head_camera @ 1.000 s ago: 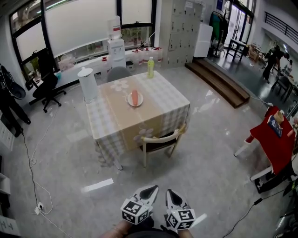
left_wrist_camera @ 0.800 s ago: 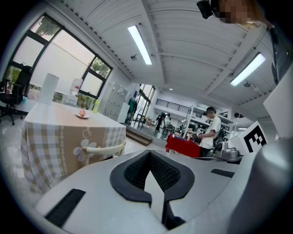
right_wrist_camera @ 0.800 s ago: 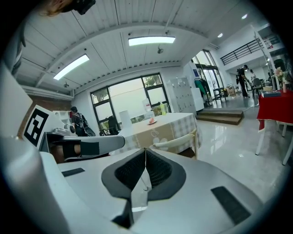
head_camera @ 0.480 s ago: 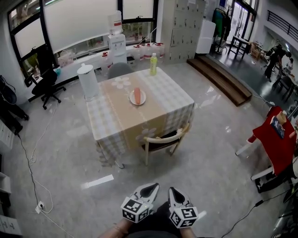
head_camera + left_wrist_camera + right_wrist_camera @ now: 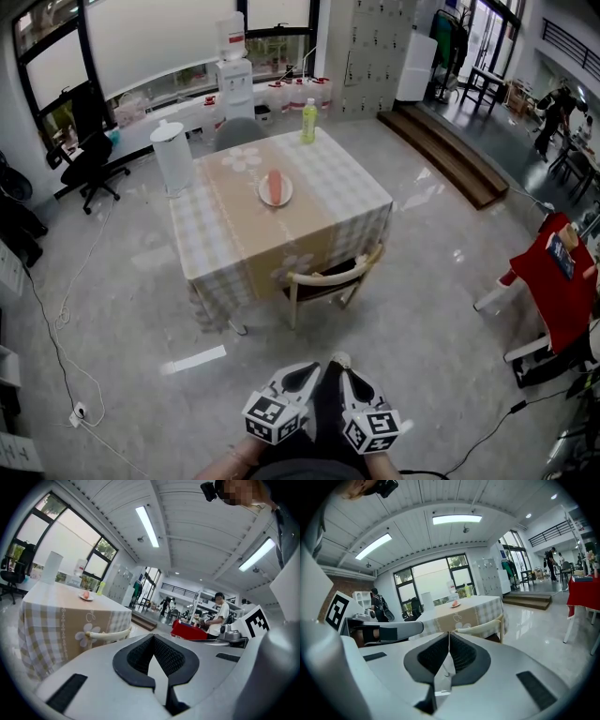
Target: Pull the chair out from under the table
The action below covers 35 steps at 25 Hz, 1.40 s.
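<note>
— Where, the chair [image 5: 323,284]?
— Tucked under the near edge of the worktop [image 5: 225,239], backrest [image 5: 330,273] just poking out past the checked cloth [image 5: 367,217].
— And the left gripper [image 5: 304,375], the right gripper [image 5: 348,377]?
— Both pinched shut, empty, well short of the chair.
— Worst case?
— Reaching in closed and merely bumping the backrest. Or catching cloth too, dragging plate [image 5: 275,190] and bottle [image 5: 308,122] along.

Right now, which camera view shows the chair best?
The head view. It shows most of the chair from above, seat tucked under the table, with backrest and legs visible. The left gripper view shows only its curved backrest; the right gripper view shows the backrest and one leg.
</note>
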Each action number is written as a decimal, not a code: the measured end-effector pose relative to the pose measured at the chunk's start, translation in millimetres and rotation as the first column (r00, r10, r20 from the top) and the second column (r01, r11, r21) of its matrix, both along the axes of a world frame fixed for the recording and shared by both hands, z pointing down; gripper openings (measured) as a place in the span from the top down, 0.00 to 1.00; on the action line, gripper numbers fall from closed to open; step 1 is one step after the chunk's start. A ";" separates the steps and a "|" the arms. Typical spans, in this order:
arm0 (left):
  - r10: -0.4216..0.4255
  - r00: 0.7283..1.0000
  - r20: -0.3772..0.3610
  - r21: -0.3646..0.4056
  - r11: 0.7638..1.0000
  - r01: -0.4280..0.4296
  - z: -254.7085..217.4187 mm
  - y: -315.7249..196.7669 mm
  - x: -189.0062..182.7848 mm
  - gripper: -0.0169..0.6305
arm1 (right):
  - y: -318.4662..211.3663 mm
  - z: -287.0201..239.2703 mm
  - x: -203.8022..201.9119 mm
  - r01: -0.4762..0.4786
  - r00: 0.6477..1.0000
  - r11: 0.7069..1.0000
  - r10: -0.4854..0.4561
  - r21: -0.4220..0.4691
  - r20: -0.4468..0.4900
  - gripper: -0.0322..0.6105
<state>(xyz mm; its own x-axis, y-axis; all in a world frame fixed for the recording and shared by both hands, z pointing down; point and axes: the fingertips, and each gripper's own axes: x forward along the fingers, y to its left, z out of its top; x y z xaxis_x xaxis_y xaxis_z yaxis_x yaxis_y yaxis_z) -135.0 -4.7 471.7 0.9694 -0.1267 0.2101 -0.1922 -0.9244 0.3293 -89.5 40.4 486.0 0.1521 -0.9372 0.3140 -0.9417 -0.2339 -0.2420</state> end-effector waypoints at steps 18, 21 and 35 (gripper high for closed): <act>-0.045 0.999 0.029 0.014 0.999 0.044 6.5 -91.0 122.2 0.96 | -90.4 2.7 129.7 0.056 0.998 0.998 -0.056 -0.011 0.002 0.93; -0.080 0.996 0.043 0.008 0.997 0.080 10.4 -113.2 141.2 0.96 | -111.0 4.8 150.9 0.084 0.996 0.996 -0.084 -0.026 0.005 0.93; -0.166 0.978 0.126 0.048 0.986 0.161 33.7 -191.6 215.4 0.96 | -190.0 27.5 242.5 0.249 0.968 0.965 -0.249 -0.077 0.007 0.93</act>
